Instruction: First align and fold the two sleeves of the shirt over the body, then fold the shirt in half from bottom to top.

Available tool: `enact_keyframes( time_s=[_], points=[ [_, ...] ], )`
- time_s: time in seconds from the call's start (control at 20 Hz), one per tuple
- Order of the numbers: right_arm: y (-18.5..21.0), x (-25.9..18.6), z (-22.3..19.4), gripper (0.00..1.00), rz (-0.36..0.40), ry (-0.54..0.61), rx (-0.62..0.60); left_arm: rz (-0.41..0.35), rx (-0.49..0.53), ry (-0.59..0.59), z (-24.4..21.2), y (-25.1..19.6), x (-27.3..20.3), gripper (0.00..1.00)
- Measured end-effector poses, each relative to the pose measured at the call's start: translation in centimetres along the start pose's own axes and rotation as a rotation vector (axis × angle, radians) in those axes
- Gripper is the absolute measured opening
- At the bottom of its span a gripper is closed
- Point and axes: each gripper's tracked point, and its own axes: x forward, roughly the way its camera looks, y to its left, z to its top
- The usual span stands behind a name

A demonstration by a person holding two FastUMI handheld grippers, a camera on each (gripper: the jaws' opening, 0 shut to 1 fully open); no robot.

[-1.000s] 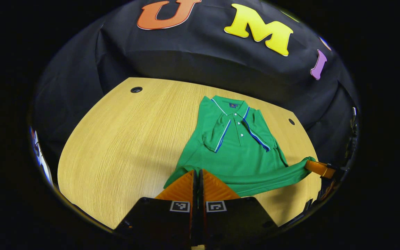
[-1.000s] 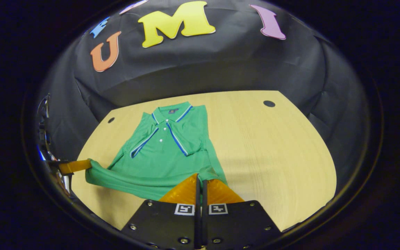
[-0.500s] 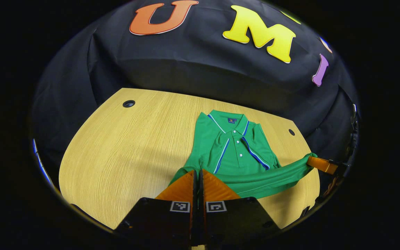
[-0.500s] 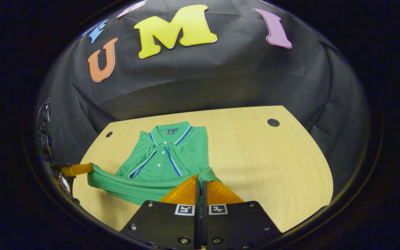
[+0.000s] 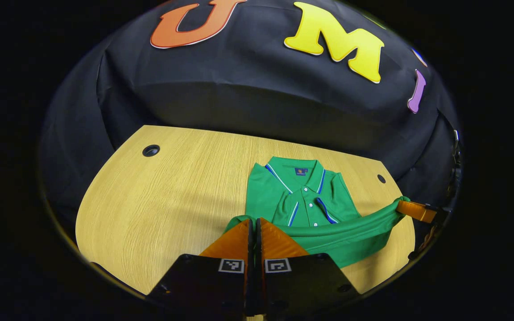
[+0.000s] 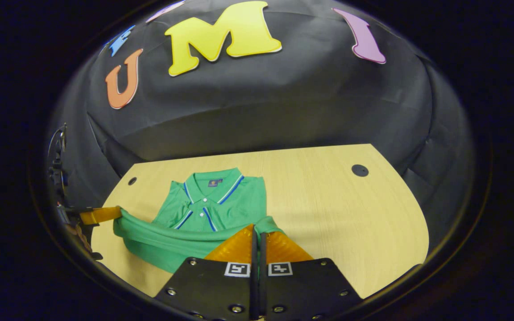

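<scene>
Shirt (image 5: 304, 203) on wood table (image 5: 159, 200), blk cloth wall (image 5: 239, 98).

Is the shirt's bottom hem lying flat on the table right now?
No: the hem hangs stretched above the table between the left gripper and right gripper.

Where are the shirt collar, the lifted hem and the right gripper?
shirt collar (image 5: 300, 170): left gripper view, on the collar's back band.
lifted hem (image 6: 172, 236): right gripper view, on the raised bottom edge.
right gripper (image 6: 257, 234): right gripper view, between its fingertips, at the hem corner.
</scene>
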Motion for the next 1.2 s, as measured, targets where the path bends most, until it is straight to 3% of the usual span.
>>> enact_keyframes(
  time_s=[0.7,1.2],
  points=[
    [0.5,7.9,6.7,0.0,0.007,-0.036,-0.022,0.005,-0.034,-0.05,7.2,1.0,8.3,0.03],
    [-0.6,14.4,7.1,0.0,-0.01,-0.01,0.035,0.009,-0.015,-0.023,7.3,1.5,15.2,0.03]
  ],
)
